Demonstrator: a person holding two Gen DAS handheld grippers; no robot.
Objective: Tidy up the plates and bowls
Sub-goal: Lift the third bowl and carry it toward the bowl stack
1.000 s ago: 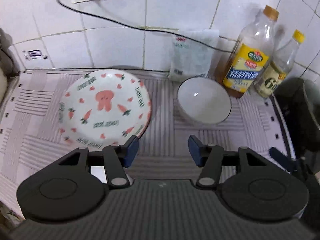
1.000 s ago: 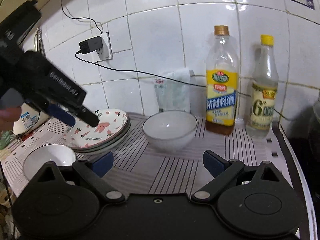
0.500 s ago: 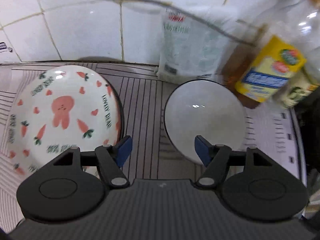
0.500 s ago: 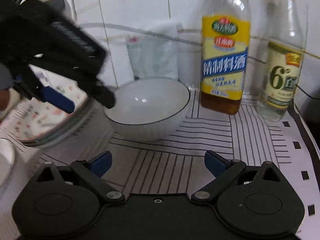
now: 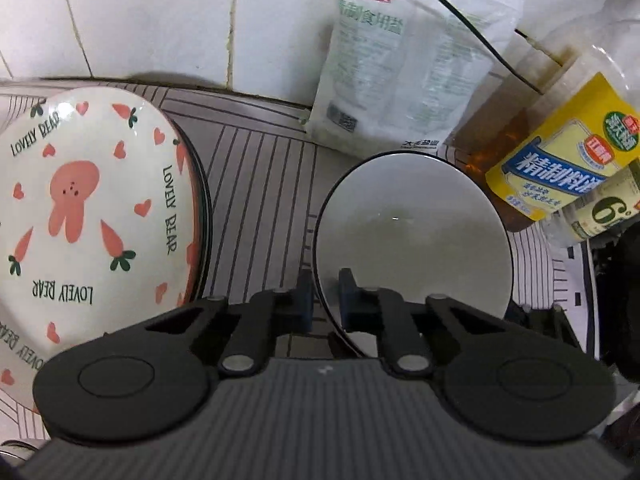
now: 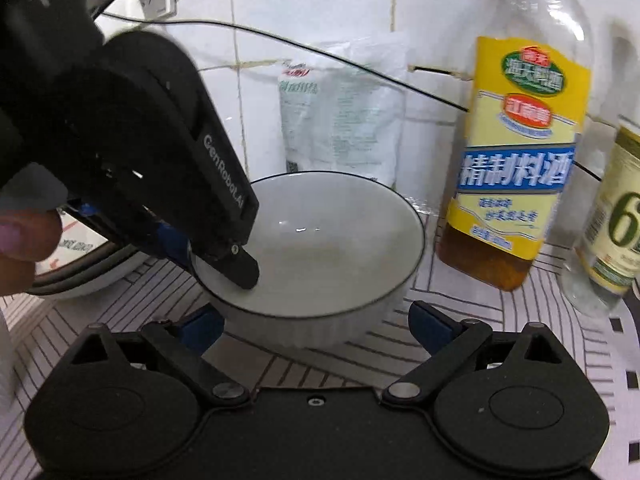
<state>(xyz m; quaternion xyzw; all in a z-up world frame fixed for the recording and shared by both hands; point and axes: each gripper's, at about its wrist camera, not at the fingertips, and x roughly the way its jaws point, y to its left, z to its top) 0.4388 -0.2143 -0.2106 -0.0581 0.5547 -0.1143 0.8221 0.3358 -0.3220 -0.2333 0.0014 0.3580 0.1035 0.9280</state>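
Observation:
A white bowl [image 5: 416,236] with a thin dark rim stands on the striped mat near the tiled wall. My left gripper [image 5: 324,300] is shut on the bowl's near-left rim, one pad inside and one outside. The bowl also shows in the right wrist view [image 6: 332,248], with the left gripper [image 6: 208,256] clamped on its left rim. My right gripper [image 6: 312,326] is open, its blue pads either side of the bowl's near wall, apart from it. A rabbit-and-carrot plate [image 5: 88,216] tops a stack at the left.
A white salt bag [image 5: 396,64] leans on the wall behind the bowl. A yellow-labelled cooking wine bottle [image 6: 516,152] and a clear bottle [image 6: 612,216] stand at the right. A black cable [image 6: 360,68] runs along the tiles. A dark edge borders the mat at far right.
My left gripper moved forward and right to the bowl and shut on its rim. My right gripper moved closer to the bowl and stayed open.

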